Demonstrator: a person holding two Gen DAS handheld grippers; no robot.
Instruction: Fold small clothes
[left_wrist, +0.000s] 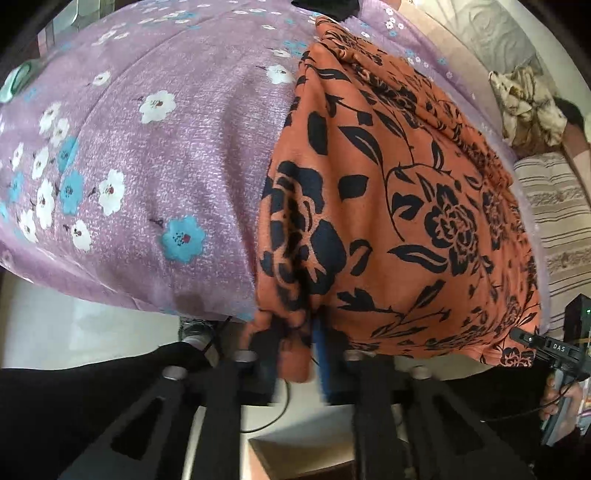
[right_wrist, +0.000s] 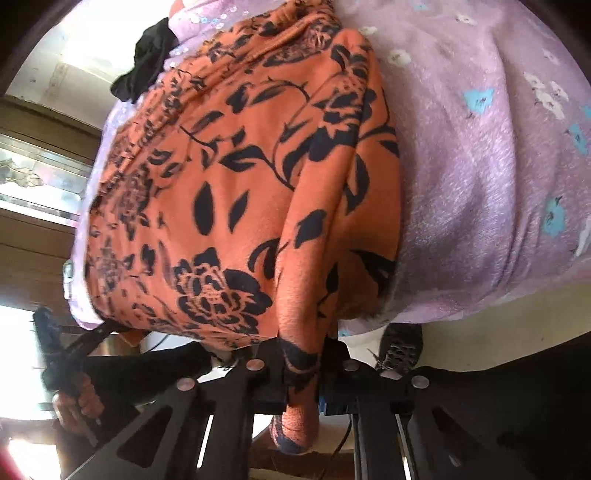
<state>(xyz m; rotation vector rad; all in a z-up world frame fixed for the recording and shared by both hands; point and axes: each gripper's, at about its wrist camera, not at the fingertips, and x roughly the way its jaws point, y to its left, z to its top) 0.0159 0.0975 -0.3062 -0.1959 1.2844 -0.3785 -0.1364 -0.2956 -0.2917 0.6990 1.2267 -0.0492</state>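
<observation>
The lilac bedspread (left_wrist: 155, 155), printed with white and blue flowers, is the landmark; its near edge drops to a pale bare floor (left_wrist: 74, 325). In the left wrist view the spread lies open and uncluttered left of the orange garment (left_wrist: 388, 206). Right of the garment are a striped cloth (left_wrist: 554, 206) and a crumpled cream cloth (left_wrist: 524, 103). A black cloth (right_wrist: 147, 62) sits at the spread's far edge. The garment, orange with black roses and leaves, lies flat on the spread, lightly creased, its near hem overhanging the spread's edge. The left claw (left_wrist: 295, 354) is clenched on one near corner of that hem. The right claw (right_wrist: 301, 369) is clenched on the other corner, with fabric bunched below its fingers.
</observation>
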